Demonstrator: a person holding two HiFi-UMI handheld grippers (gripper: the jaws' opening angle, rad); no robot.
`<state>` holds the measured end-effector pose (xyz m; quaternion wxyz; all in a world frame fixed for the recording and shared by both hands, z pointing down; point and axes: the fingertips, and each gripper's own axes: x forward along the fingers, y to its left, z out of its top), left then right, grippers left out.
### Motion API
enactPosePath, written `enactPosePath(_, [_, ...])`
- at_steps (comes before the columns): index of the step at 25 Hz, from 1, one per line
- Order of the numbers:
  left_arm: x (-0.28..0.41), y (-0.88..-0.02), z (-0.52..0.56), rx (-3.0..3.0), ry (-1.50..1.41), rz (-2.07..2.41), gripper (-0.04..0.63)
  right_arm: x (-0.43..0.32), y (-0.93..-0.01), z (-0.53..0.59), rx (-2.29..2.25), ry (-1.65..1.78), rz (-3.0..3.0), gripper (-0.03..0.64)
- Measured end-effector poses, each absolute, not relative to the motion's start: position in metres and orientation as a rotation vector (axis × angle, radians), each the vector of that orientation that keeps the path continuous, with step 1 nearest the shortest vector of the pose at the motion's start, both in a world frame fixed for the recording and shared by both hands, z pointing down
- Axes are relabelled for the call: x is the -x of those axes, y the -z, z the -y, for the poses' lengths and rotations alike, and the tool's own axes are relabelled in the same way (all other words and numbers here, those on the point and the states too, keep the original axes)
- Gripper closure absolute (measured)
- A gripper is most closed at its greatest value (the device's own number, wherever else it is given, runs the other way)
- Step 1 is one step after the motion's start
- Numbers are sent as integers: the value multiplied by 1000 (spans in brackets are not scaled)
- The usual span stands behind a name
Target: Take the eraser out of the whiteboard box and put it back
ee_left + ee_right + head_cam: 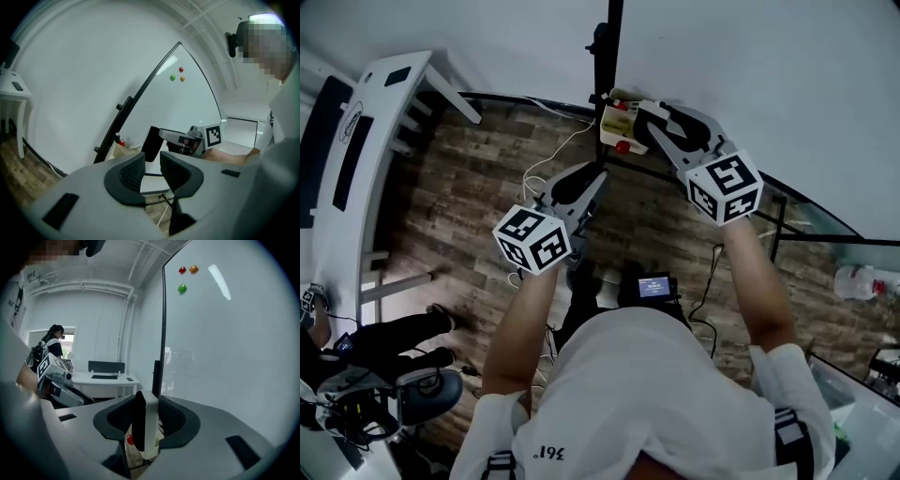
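Observation:
My right gripper is shut on the whiteboard eraser, a white block with a black felt side that stands upright between the pads. It hangs just over the cream whiteboard box, which is fixed to the board's stand, and a red marker cap shows below it. From the left gripper view the eraser looks like a dark slab held beside the box. My left gripper hangs lower and to the left, open, with nothing between its jaws.
The whiteboard carries three small magnets. A white desk stands at the left and a seated person is at the lower left. Cables run over the wood floor. A glass table and a plastic bottle are at the right.

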<state>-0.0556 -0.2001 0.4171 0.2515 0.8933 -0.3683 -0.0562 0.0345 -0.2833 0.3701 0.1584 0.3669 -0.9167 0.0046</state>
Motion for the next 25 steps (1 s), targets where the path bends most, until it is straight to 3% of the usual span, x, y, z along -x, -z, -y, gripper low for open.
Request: enactPosePath(25, [42,-461,228,-2355,91,951,489,9,-435,317,-917,37,2500,453])
